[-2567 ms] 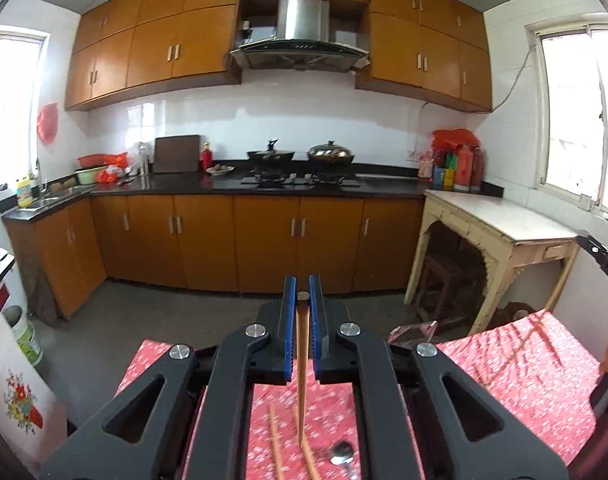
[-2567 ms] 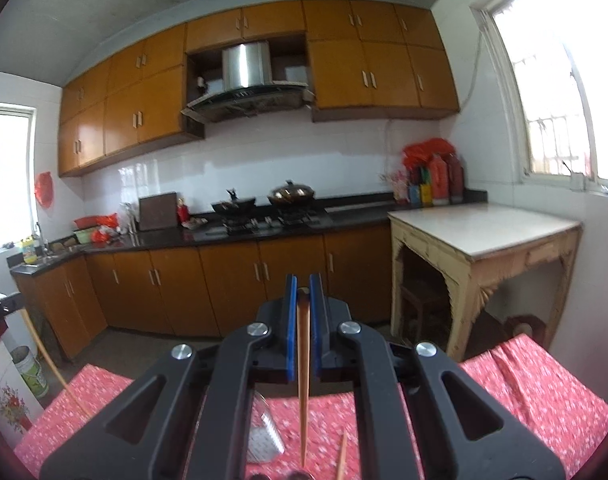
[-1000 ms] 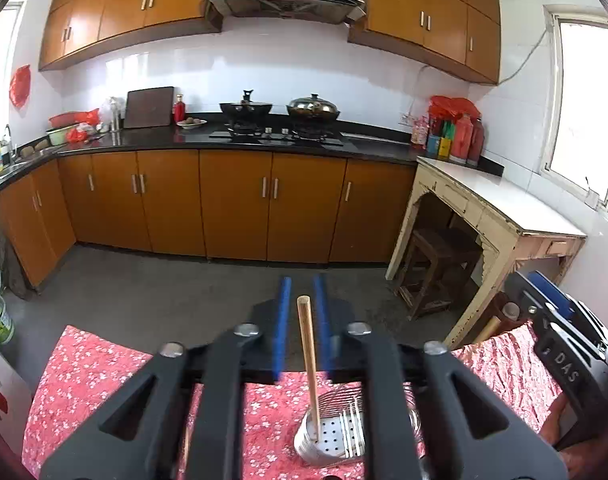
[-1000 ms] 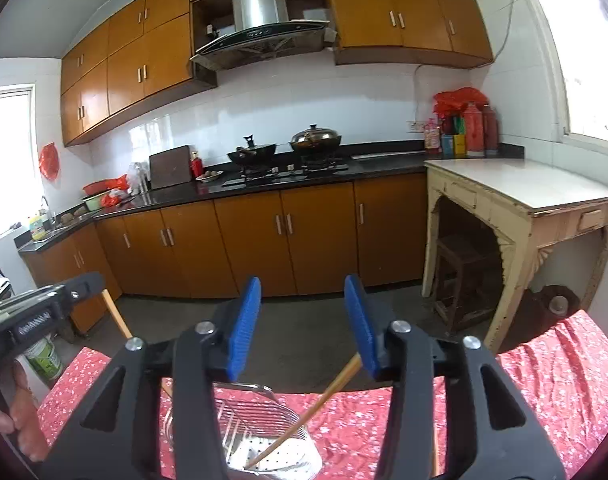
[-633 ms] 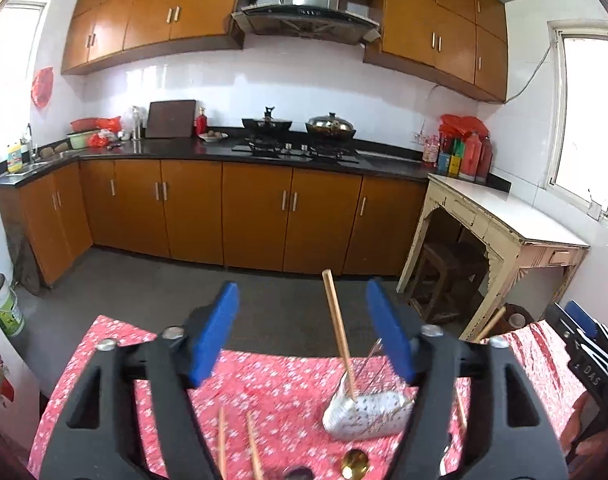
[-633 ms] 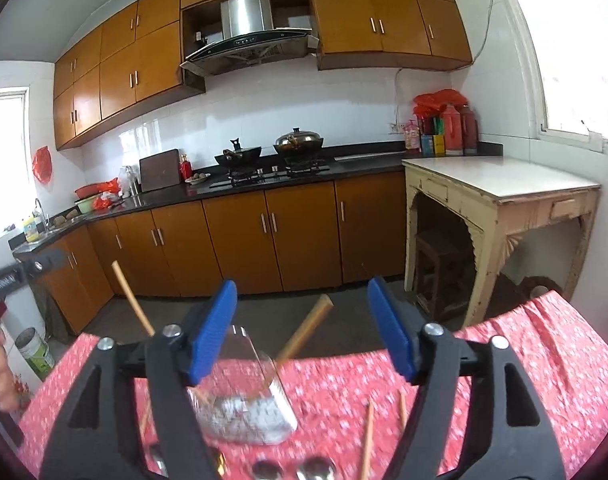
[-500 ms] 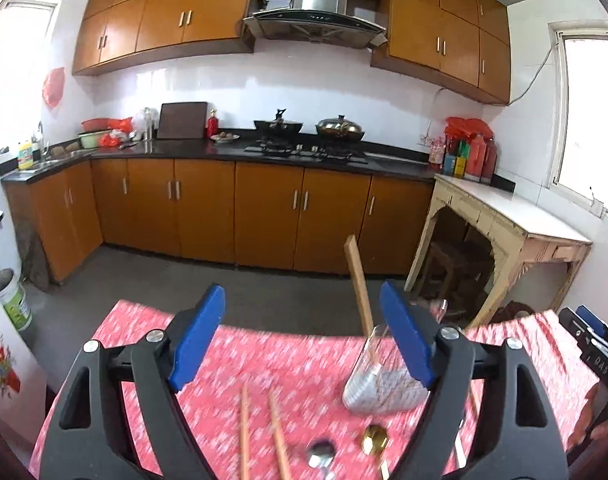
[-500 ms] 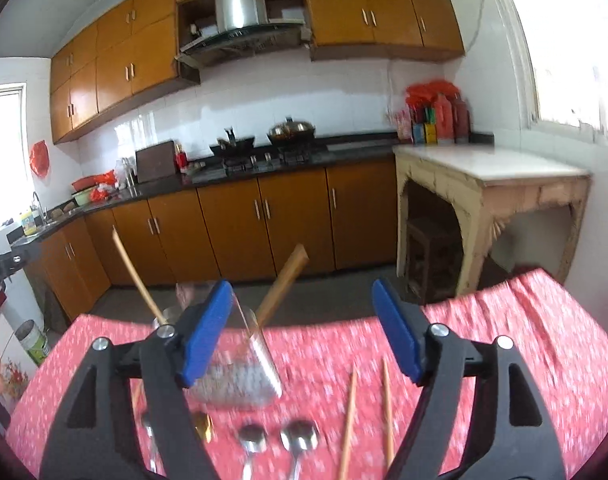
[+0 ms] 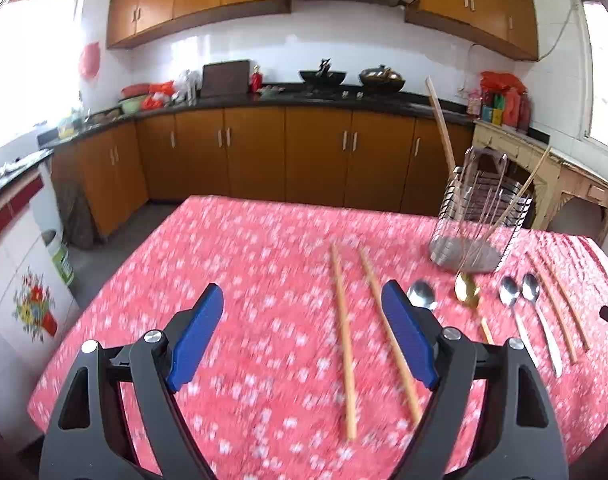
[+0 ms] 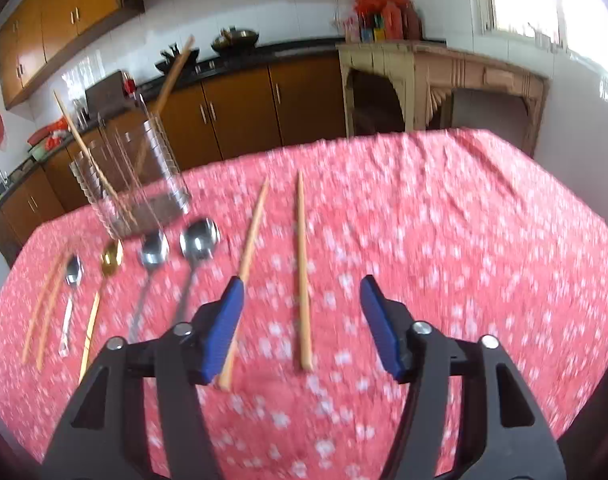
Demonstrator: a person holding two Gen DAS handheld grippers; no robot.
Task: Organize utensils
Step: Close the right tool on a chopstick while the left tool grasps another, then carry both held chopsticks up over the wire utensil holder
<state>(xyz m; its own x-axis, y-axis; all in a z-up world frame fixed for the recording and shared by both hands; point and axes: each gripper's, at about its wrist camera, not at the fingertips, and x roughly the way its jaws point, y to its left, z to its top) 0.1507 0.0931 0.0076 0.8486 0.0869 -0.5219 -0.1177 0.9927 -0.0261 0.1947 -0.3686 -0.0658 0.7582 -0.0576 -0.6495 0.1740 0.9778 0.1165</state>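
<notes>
left hand-held gripper point(image 9: 302, 334) released, holding nothing | right hand-held gripper point(image 10: 300, 322) released above chopsticks point(image 10: 302, 270) | wire holder point(image 10: 130, 178) at its 10 o'clock on bench point(image 10: 463, 240)

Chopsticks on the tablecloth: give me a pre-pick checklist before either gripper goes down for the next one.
1. Left gripper open and empty: ok.
2. Right gripper open and empty: ok.
3. Wire holder upright on the tablecloth, two chopsticks leaning inside: ok.
4. Left chopstick pair lying flat and apart from each other, one partly behind the left gripper's right finger: ok.
5. Right chopstick pair flat; one runs under the right gripper's left finger: ok.
6. Four spoons lie between the pairs, close to the holder; exact clearance blurred: cannot tell.
</notes>
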